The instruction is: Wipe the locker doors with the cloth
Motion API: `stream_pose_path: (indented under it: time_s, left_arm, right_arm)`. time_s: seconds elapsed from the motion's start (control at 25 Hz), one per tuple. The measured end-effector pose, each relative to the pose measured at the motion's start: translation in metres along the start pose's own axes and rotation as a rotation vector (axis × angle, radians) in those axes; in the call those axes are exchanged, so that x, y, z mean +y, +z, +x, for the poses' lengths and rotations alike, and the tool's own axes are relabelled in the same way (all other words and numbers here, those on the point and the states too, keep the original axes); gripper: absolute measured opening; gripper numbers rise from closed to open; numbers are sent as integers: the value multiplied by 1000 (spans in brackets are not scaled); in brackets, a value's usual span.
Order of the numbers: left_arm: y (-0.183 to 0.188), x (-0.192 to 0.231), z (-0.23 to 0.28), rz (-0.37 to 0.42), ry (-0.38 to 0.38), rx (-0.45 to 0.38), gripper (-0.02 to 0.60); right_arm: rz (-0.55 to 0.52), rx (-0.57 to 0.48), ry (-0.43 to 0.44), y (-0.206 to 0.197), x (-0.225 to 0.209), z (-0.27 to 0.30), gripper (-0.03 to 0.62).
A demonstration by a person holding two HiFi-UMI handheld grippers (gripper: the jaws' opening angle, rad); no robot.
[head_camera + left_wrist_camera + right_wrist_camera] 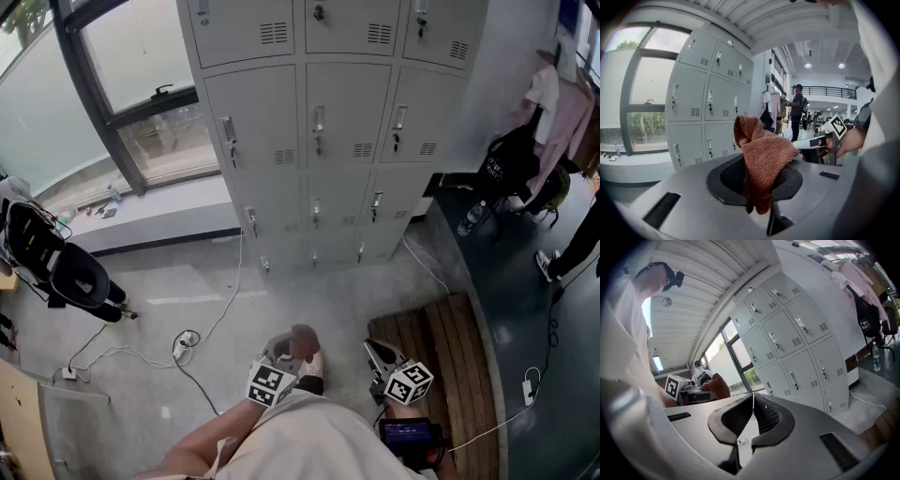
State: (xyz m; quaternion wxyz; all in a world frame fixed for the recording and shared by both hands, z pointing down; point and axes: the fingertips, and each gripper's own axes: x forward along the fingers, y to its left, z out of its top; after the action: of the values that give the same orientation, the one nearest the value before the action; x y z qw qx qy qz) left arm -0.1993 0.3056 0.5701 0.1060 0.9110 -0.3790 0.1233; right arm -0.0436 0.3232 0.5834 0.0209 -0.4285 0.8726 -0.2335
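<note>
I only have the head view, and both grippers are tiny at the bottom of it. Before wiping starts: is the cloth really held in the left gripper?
Observer: Yes. The left gripper view shows the left gripper with its tongs shut on the rust-brown cloth.
Operator: How does it sit in there?
Observer: Bunched. One fold stands up above the tongs and a tail hangs down below them.
Operator: And the right gripper?
Observer: The right gripper is empty. Its tongs are closed tip to tip, with the grey lockers ahead of it and not touched.
</note>
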Motion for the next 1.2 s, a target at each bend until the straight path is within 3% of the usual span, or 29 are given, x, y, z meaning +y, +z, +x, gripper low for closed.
stream_pose_path:
  time_s: [0.6,1.2]
  left_arm:
    - [46,56,122,-11,-64,-20,74]
    - [84,122,176,-15,-24,-33,75]
  right_arm:
    - [-15,27,-59,63,-94,63,18]
    - [-66,40,-12,120,-145,147,18]
